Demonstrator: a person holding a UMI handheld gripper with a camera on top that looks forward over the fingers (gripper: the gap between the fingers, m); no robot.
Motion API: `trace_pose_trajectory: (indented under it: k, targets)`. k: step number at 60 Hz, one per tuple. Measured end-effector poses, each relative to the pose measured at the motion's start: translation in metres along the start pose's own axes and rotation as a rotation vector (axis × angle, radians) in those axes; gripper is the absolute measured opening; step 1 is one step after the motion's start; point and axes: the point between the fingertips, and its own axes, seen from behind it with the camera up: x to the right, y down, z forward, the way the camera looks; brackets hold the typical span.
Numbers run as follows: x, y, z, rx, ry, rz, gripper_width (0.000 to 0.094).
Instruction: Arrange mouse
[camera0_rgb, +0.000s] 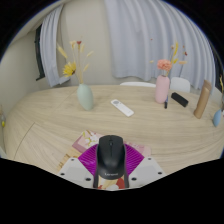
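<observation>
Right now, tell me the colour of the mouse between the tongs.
Black; the mouse shows best in the gripper view.

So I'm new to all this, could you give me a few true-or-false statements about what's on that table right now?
1. A black mouse sits between the jaws of the gripper. True.
2. The table is glass. False: it is light wood.
3. Two vases hold flowers. True: a pale green vase and a pink vase.
4. The white remote stands upright. False: it lies flat between the vases.
5. The mouse is beyond the vases. False: it is much nearer, at the fingers.
</observation>
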Motion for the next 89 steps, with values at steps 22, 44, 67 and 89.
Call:
trace_pose_trajectory:
  k: [22,44,67,89]
  targets:
    - [-0.012,0.06,0.023,-0.089,0.055,-0.042,0.0758]
    - [0.095,0.048,-0.18,-0.047,0.127,0.022,0.0861]
    - [0.226,0.14,-0.345,-0.048,0.296,0.131,0.0866]
    - [0.235,0.195,-0.409,-0.065,0.267,0.131,0.0865]
